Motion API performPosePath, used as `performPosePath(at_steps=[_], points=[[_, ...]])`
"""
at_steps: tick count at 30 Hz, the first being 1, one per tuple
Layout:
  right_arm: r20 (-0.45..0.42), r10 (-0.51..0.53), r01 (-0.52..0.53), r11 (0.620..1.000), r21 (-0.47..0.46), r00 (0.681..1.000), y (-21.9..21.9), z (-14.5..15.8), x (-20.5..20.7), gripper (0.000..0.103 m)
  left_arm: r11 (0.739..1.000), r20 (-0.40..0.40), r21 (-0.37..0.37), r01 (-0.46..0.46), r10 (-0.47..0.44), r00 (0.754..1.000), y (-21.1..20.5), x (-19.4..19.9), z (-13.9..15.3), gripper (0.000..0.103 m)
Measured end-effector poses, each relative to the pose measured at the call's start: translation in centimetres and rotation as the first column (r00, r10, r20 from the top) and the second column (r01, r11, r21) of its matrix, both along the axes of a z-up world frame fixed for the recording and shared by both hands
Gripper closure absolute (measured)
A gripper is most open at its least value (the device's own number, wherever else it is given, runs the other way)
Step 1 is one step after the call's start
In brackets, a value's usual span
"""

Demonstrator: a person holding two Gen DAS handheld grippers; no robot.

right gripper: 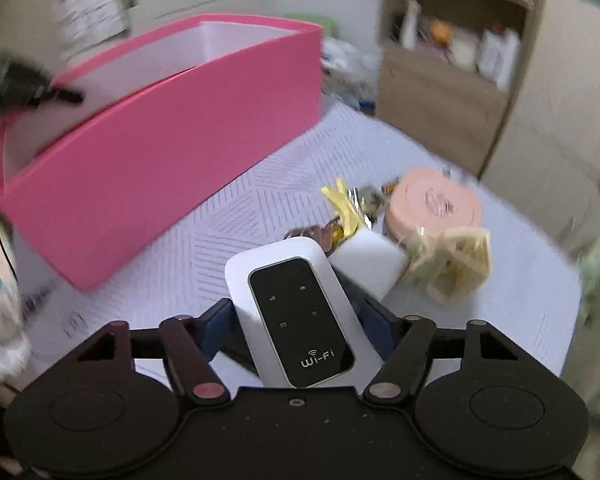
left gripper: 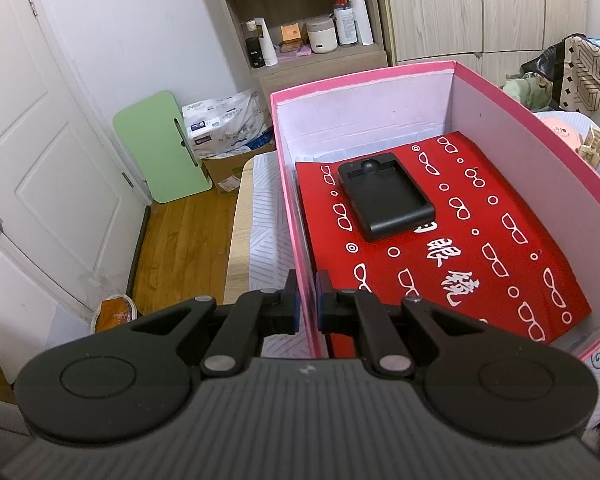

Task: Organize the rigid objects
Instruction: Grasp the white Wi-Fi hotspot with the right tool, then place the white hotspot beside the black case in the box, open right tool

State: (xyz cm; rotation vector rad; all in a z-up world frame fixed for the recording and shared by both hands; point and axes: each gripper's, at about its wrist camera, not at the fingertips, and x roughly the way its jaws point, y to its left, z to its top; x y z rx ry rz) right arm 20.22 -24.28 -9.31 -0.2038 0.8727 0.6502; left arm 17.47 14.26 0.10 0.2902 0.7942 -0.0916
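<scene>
A pink box [left gripper: 512,128] stands open on the patterned white tabletop. Inside it lies a red case printed with white glasses [left gripper: 480,248], and a black charger cradle [left gripper: 384,200] rests on top of that. My left gripper [left gripper: 308,304] is shut on the box's near left wall. In the right wrist view the same pink box [right gripper: 160,152] sits to the left. A white pocket Wi-Fi router [right gripper: 296,312] with a black face is between the fingers of my right gripper [right gripper: 296,316], and both pads touch its sides.
Just beyond the router lie a white block [right gripper: 368,264], a gold-wrapped item [right gripper: 348,204], a pink round tin [right gripper: 436,204] and a cream wooden model [right gripper: 452,264]. A shelf unit [left gripper: 300,20] and a green board [left gripper: 160,148] stand by the wall.
</scene>
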Motion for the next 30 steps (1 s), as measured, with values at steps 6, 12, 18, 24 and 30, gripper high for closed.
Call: performPosePath(at_steps=[6, 12, 18, 24, 30], points=[[-0.041, 0.028, -0.028, 1.0, 0.003, 0.999, 0.5, 0.3, 0.5, 0.031, 1.0, -0.002, -0.008, 0.001, -0.001, 1.0, 0.0, -0.1, 0.1, 0.096], [-0.034, 0.092, -0.094, 0.994, -0.052, 0.995, 2.0, -1.5, 1.2, 0.035, 1.0, 0.0, -0.011, -0.002, 0.002, 1.0, 0.1, 0.0, 0.1, 0.096], [0.073, 0.08, -0.075, 0.995, -0.067, 0.994, 2.7, 0.3, -1.2, 0.036, 1.0, -0.003, -0.018, -0.001, 0.001, 1.0, 0.2, 0.0, 0.1, 0.096], [0.102, 0.035, -0.037, 0.999, 0.024, 0.994, 2.4, 3.1, -2.0, 0.04, 1.0, -0.005, -0.025, -0.003, 0.003, 1.0, 0.2, 0.0, 0.1, 0.096], [0.046, 0.039, -0.044, 0.993, 0.11, 0.998, 3.1, 4.4, -1.3, 0.085, 0.999, -0.004, -0.046, -0.007, 0.007, 1.0, 0.3, 0.0, 0.0, 0.096]])
